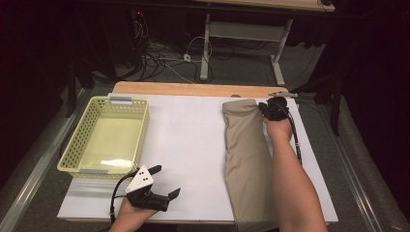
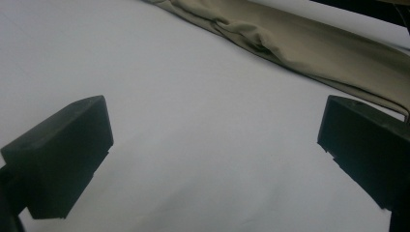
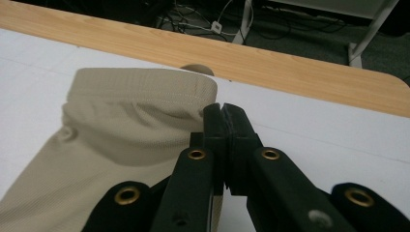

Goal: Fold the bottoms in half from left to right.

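Note:
A long, folded beige cloth (image 1: 246, 159) lies on the right half of the white sheet (image 1: 193, 145), running from the near edge to the far edge. My right gripper (image 1: 270, 107) is at the cloth's far right corner. In the right gripper view its jaws (image 3: 225, 111) are pressed together, pinching the edge of the cloth (image 3: 121, 125), whose hemmed end is slightly raised. My left gripper (image 1: 165, 181) rests near the front edge, left of centre, open with nothing between its fingers. In the left gripper view, my left gripper (image 2: 215, 125) faces bare sheet with the cloth (image 2: 290, 48) beyond.
A pale yellow plastic basket (image 1: 77, 140) stands at the left of the sheet with nothing in it. A strip of wooden table top (image 1: 193, 89) shows past the sheet's far edge. Cables and table legs (image 1: 205, 53) are on the floor behind.

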The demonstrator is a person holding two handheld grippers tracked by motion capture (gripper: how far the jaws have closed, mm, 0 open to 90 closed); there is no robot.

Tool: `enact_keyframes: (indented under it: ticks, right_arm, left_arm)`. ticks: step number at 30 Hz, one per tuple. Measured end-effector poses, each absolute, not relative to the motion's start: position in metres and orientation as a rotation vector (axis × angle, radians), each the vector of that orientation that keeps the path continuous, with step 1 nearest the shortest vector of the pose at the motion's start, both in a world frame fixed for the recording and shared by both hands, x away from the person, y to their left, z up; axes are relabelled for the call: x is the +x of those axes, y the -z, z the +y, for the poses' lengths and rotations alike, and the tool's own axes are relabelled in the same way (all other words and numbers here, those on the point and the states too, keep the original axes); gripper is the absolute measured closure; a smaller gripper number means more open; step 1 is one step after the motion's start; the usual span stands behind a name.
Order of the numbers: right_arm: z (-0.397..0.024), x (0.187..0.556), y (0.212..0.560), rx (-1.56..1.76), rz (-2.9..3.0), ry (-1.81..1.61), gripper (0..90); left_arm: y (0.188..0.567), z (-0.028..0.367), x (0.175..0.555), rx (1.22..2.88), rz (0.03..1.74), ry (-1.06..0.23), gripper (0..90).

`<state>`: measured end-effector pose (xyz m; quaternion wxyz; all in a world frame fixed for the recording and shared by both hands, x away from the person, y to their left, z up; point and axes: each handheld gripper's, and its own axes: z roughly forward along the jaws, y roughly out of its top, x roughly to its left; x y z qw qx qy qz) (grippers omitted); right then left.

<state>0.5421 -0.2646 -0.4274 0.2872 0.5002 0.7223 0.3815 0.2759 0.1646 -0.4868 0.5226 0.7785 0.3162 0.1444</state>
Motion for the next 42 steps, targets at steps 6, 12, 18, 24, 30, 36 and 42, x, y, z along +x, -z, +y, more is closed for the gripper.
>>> enact_keyframes:
  ticks: [6, 12, 18, 24, 30, 36, 42]
  right_arm:
    - [-0.273, 0.533, 0.43, 1.355, 1.954, -1.066, 73.9]
    - [-0.277, 0.489, 0.428, 1.307, 1.981, -1.071, 71.7]
    - [-0.278, 0.427, 0.431, 1.282, 1.988, -1.097, 70.5]
    - [-0.278, 0.365, 0.438, 1.248, 1.996, -1.102, 70.3]
    - [-0.282, 0.308, 0.45, 1.242, 2.013, -1.09, 70.2]
    - [-0.281, 0.25, 0.461, 1.228, 2.036, -1.06, 68.6]
    - [-0.297, 0.209, 0.476, 1.286, 1.992, -1.085, 64.4]
  left_arm:
    - [0.487, 0.163, 0.276, 1.873, 0.763, -0.356, 0.0]
    - [0.487, 0.163, 0.276, 1.875, 0.767, -0.362, 0.0]
    - [0.487, 0.163, 0.276, 1.877, 0.763, -0.358, 0.0]
    - [0.487, 0.164, 0.276, 1.873, 0.762, -0.344, 0.0]
    - [0.486, 0.162, 0.278, 1.893, 0.761, -0.329, 0.0]
    - [0.486, 0.161, 0.279, 1.907, 0.759, -0.321, 0.0]
    - [0.486, 0.159, 0.28, 1.93, 0.755, -0.317, 0.0]
